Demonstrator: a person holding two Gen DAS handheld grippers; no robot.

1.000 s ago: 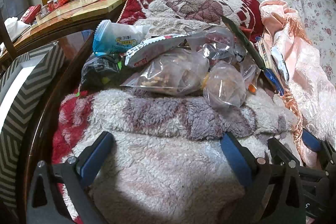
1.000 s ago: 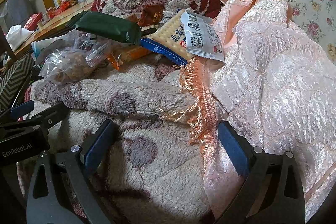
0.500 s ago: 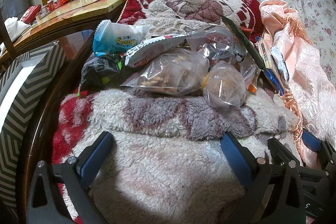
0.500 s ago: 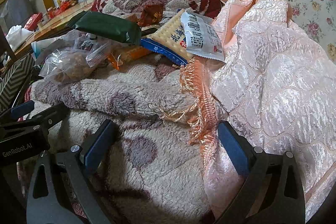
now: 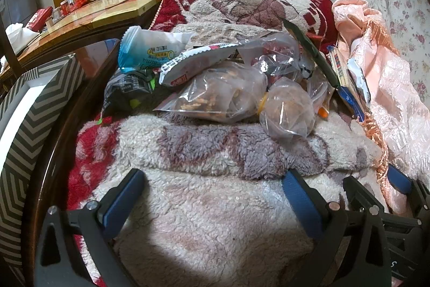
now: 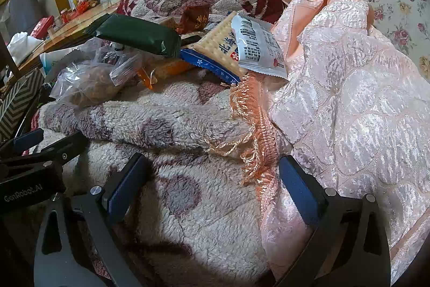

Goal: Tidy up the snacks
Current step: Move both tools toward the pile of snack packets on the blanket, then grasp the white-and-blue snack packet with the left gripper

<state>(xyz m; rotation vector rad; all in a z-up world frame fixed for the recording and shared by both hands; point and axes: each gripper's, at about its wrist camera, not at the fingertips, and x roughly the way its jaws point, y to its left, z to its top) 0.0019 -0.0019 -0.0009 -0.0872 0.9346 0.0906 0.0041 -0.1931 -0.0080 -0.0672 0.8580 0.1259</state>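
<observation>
Both tongs stand wide and grasp nothing: the left tongs (image 5: 212,190) and the right tongs (image 6: 212,174) hover low over a fleece blanket (image 5: 215,219), with their blue pads apart and only fleece between them. The snacks lie in a loose pile on a fold of this blanket, ahead of both tongs and well apart from them. In the left view a blue packet (image 5: 145,53) lies at the back left, and a white and red wrapper (image 5: 193,63) leans on it; under them is a dark packet (image 5: 126,90), half hidden, so its print cannot be read. Two clear bags (image 5: 223,98) with brown pieces lie in front; what is inside is hard to make out through the plastic. In the right view a green bar (image 6: 137,34) lies over the pile, a cracker pack (image 6: 217,47) lies partly under a white sachet (image 6: 258,47), and an orange piece (image 6: 161,70) is mostly covered. A pink quilt (image 6: 349,104) with fringe touches the sachet on the right side. A box with zigzag pattern (image 5: 29,120) stands at the left, cut off by the frame edge. The far wooden surface (image 5: 102,15) carries small things too blurred to name.
</observation>
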